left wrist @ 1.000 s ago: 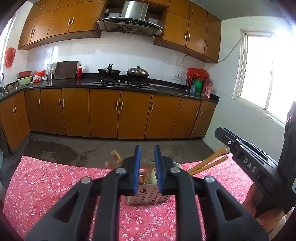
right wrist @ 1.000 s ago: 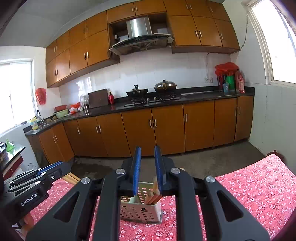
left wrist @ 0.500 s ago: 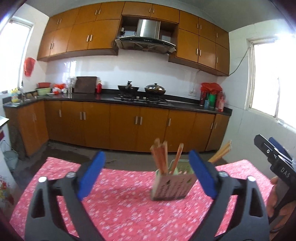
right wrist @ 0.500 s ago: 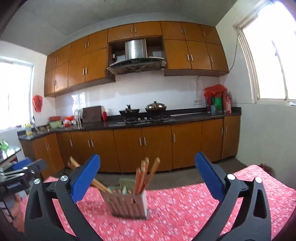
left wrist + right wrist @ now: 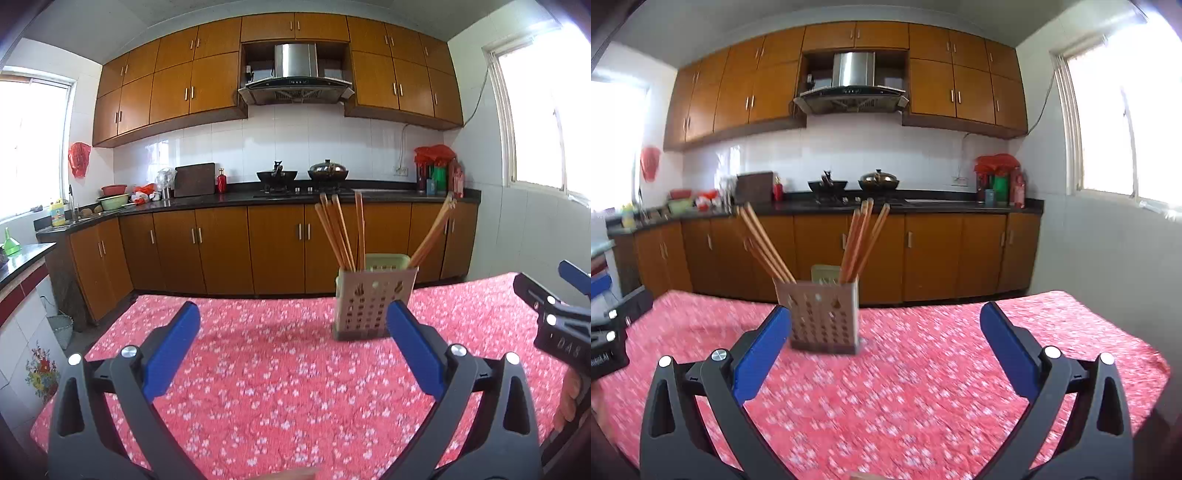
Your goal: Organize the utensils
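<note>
In the left wrist view, the left gripper [image 5: 293, 325] hung over the red floral tablecloth [image 5: 280, 387] with its blue-padded jaws spread wide and nothing between them. The perforated utensil holder [image 5: 373, 306] stood upright on the cloth, beyond the jaws and toward the right, its lower right corner hidden behind the right finger. Wooden chopsticks [image 5: 341, 232] rose from it in two bunches: one cluster near the middle, roughly upright and leaning slightly left, and a pair [image 5: 432, 232] slanting out to the right. At the right edge, part of the right gripper [image 5: 554, 314] showed, held in a hand [image 5: 570, 398]; from here I could not tell how far it was open. Far behind ran a dark countertop [image 5: 240, 197] over brown cabinets, with two pots on the stove [image 5: 303, 190] under a range hood [image 5: 295, 85].

In the right wrist view, somewhat blurred, the right gripper [image 5: 885, 326] likewise had its jaws spread wide and empty above the cloth. The utensil holder [image 5: 822, 314] stood left of centre, just beyond the left finger, with one bunch of chopsticks [image 5: 764, 242] leaning left and another [image 5: 862, 240] leaning right. Part of the left gripper's black body [image 5: 613, 336] appeared at the left edge.
</note>
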